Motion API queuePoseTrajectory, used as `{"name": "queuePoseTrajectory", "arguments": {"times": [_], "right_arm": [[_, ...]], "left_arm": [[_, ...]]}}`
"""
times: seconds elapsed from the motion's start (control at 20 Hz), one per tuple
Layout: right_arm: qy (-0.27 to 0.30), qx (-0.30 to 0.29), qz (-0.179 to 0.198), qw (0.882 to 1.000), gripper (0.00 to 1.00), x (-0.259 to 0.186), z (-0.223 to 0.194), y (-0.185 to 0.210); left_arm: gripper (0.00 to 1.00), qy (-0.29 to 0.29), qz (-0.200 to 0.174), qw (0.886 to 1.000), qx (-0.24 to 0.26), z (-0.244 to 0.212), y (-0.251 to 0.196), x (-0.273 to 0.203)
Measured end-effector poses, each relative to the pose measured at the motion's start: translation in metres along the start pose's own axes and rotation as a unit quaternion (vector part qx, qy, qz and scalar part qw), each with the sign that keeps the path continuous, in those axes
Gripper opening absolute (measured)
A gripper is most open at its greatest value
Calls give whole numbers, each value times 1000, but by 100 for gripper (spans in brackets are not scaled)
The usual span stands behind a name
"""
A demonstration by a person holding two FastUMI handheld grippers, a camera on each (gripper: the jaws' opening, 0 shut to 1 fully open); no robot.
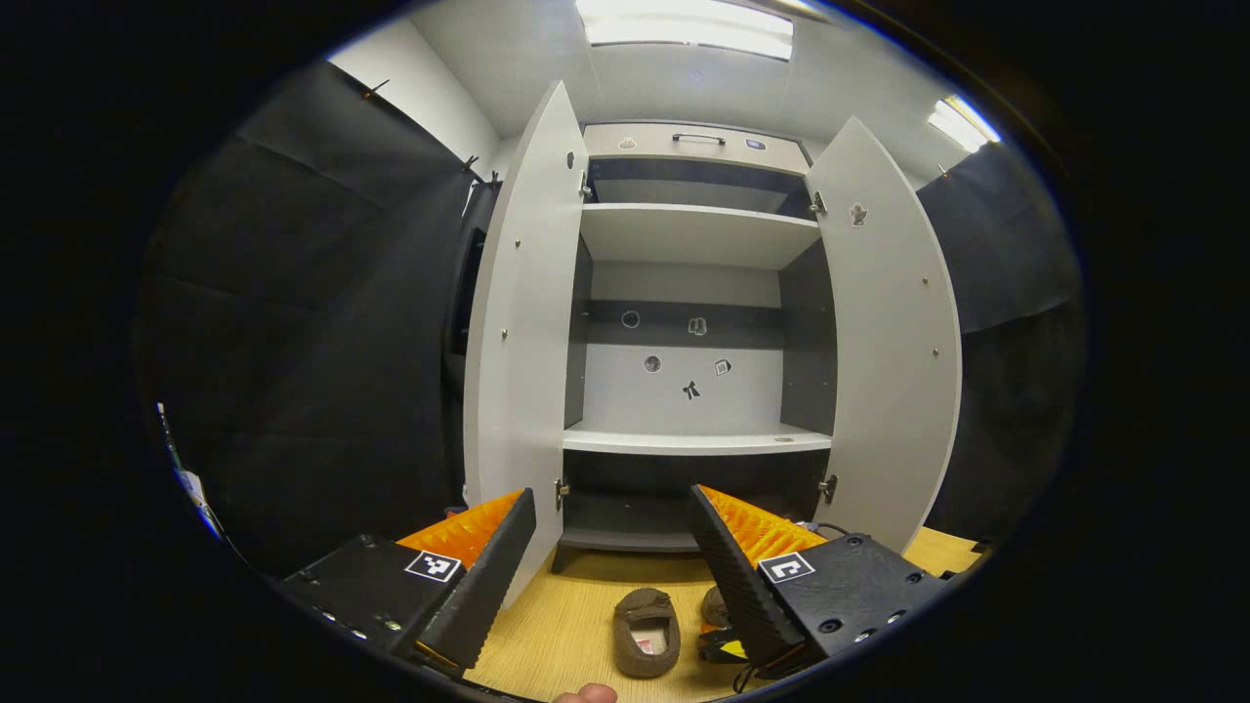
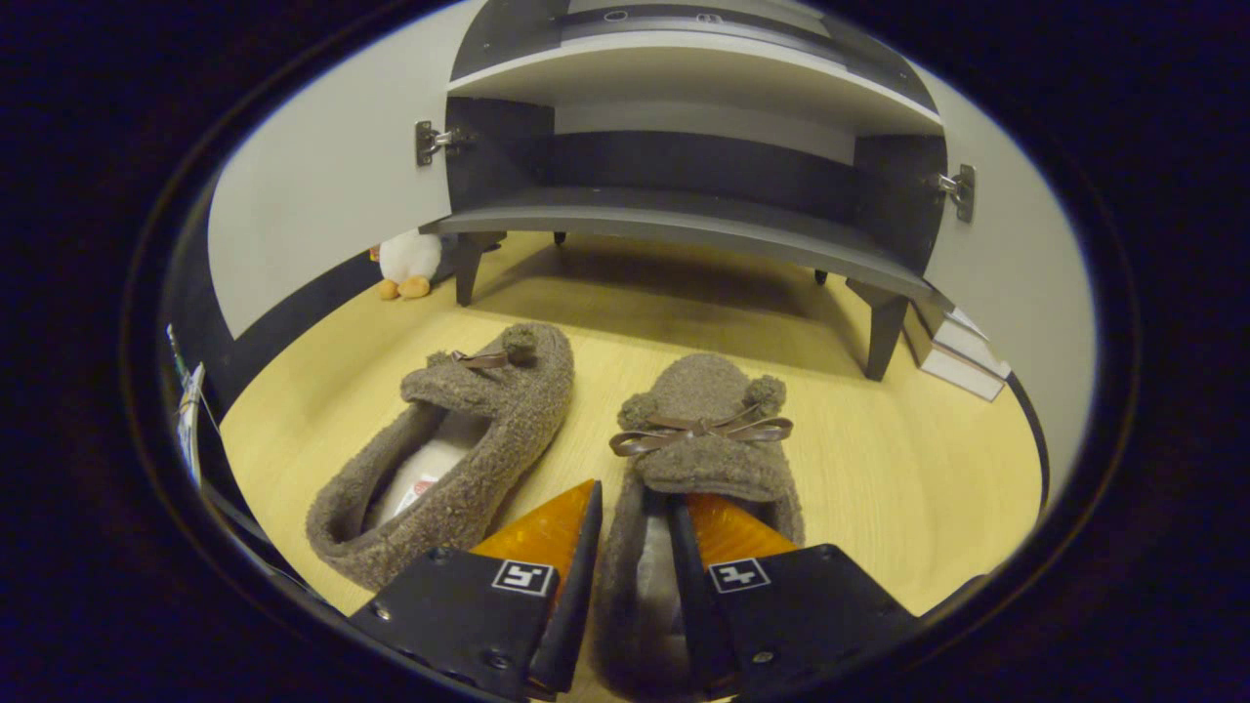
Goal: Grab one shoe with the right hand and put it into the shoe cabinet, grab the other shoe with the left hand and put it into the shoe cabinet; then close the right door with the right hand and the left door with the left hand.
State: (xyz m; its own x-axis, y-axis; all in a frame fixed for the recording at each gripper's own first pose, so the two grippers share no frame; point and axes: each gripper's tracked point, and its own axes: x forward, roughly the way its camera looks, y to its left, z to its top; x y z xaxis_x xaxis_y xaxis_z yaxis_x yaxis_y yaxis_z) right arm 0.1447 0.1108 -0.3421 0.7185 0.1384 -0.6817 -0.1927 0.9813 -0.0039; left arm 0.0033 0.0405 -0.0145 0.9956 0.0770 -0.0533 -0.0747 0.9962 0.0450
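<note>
While the left gripper hangs back with its fingers spread wide and nothing between them, the left gripper view takes in the whole shoe cabinet. The left door and right door both stand fully open, evidently to leave the shelves free for loading. One brown slipper lies on the wooden floor in front of the cabinet, the second partly hidden behind the gripper's finger.

In the right gripper view, the right gripper is down at the nearer slipper, fingers narrowed about its heel wall, one finger seemingly inside the opening. Full contact of both cannot be confirmed. This looks like the first grab. The other slipper lies just beside it, left, near enough to be nudged. The bottom shelf ahead is unobstructed. A plush toy sits by a cabinet leg, and books lie at right.
</note>
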Motion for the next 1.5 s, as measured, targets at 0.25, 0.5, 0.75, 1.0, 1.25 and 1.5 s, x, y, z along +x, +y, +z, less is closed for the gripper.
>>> {"name": "queuePoseTrajectory", "arguments": {"times": [0.25,0.5,0.75,1.0,1.25,1.5], "right_arm": [[-17,-3,-15,1000,15,2,1,-4],[-64,6,-13,998,6,-12,24,-18],[-92,15,-6,996,6,-36,50,-33],[-152,12,11,988,6,-96,103,-35],[-254,-1,34,967,5,-179,203,-27],[-304,-20,-2,953,6,-201,319,-45]], "left_arm": [[95,6,2,1000,-4,-5,2,3],[95,5,3,1000,-4,-5,2,7],[95,9,-6,1000,-8,-10,-6,8],[94,-2,-18,1000,-11,-5,-15,11],[95,-1,-28,1000,-14,-8,-21,12],[95,1,-28,1000,-8,-13,-21,12]]}}
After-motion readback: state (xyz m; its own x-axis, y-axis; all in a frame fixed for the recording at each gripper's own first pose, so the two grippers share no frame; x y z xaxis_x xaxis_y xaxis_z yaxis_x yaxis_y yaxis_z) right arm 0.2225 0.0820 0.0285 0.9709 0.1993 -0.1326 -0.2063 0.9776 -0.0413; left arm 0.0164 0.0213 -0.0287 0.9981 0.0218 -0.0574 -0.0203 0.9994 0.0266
